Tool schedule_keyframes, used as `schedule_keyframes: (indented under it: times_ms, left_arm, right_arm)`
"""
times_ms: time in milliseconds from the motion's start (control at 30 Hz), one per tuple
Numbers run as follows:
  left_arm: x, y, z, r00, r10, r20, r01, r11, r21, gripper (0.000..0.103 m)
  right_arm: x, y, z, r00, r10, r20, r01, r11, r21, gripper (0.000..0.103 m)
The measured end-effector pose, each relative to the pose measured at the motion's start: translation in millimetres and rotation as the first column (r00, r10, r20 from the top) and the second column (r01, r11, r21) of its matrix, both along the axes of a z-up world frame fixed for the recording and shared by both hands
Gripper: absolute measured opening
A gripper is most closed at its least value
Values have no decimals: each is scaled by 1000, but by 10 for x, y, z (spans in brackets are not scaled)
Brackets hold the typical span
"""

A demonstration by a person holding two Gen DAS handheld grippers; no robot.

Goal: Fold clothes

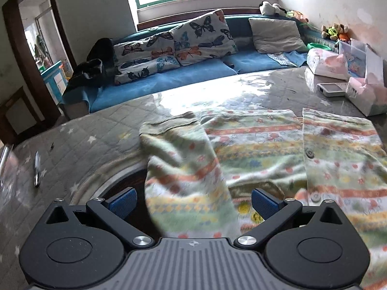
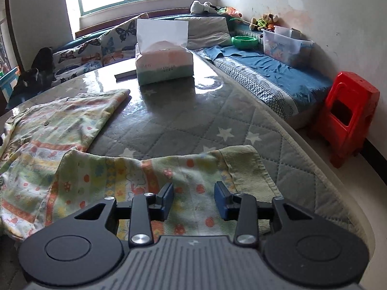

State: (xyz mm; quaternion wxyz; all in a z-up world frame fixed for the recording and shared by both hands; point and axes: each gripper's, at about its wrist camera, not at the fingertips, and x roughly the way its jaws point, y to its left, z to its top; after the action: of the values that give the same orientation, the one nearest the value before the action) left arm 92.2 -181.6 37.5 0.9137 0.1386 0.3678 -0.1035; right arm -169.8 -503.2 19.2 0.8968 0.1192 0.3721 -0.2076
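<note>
**Both grippers spread over the patterned shirt on the quilted table**

Your left gripper is spread wide, its 2 blue pads on either side of a sleeve that lies folded in across the shirt; neither pad grips the cloth. Your right gripper is also spread, more narrowly, hovering over the other sleeve, which stretches out sideways and ends in a ribbed green cuff. Whether the pads touch the fabric, you cannot tell.

The shirt lies flat, front up and buttoned, on the grey star-quilted table cover, near the table edge closest to you.

Containers around you:
- A soft tissue pack stands on the table beyond the shirt, with 1 white sheet sticking up from its slot.
- A clear plastic bin sits on the blue sofa by the wall; its contents are too blurred to name.
- A green bowl sits beside that bin; you cannot see inside it.

A red plastic stool stands on the floor by the wall.
</note>
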Motion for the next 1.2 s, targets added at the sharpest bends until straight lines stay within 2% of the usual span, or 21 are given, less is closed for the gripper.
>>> schedule_keyframes:
  times_ms: [200, 267, 300, 367, 433, 633, 800, 1067, 1200]
  left_arm:
    - [202, -97, -143, 999, 11, -31, -9, 999, 44, 78]
    - [219, -76, -169, 999, 13, -36, -10, 998, 62, 54]
    - [223, -47, -175, 999, 10, -45, -7, 998, 55, 47]
    - [213, 24, -165, 998, 1, -57, 0, 1000, 29, 20]
    - [184, 107, -134, 998, -9, -61, 9, 1000, -8, 13]
    - [26, 406, 36, 1000, 26, -5, -27, 999, -34, 6]
    - [-96, 773, 137, 995, 96, 29, -95, 994, -52, 5]
    - [-424, 1452, 143, 965, 254, 63, -251, 967, -54, 1]
    - [-530, 1669, 84, 961, 277, 22, -274, 958, -87, 1]
  right_arm:
    - [31, 17, -2, 1000, 5, -7, -6, 1000, -9, 43]
    - [31, 11, -1, 1000, 5, -7, -5, 1000, -8, 44]
    - [30, 8, 0, 1000, 4, -7, -4, 1000, -7, 44]
    - [31, 4, 0, 1000, 3, -7, -3, 1000, -7, 44]
    - [37, 12, 0, 1000, 3, -9, -3, 1000, -11, 44]
    - [40, 32, -4, 1000, 0, -7, 0, 1000, -20, 44]
    - [34, 48, -14, 1000, 2, -5, -2, 1000, -31, 44]
    - [77, 118, -35, 1000, 18, 0, -18, 998, -62, 49]
    - [122, 173, -40, 1000, 30, -1, -30, 996, -83, 49]
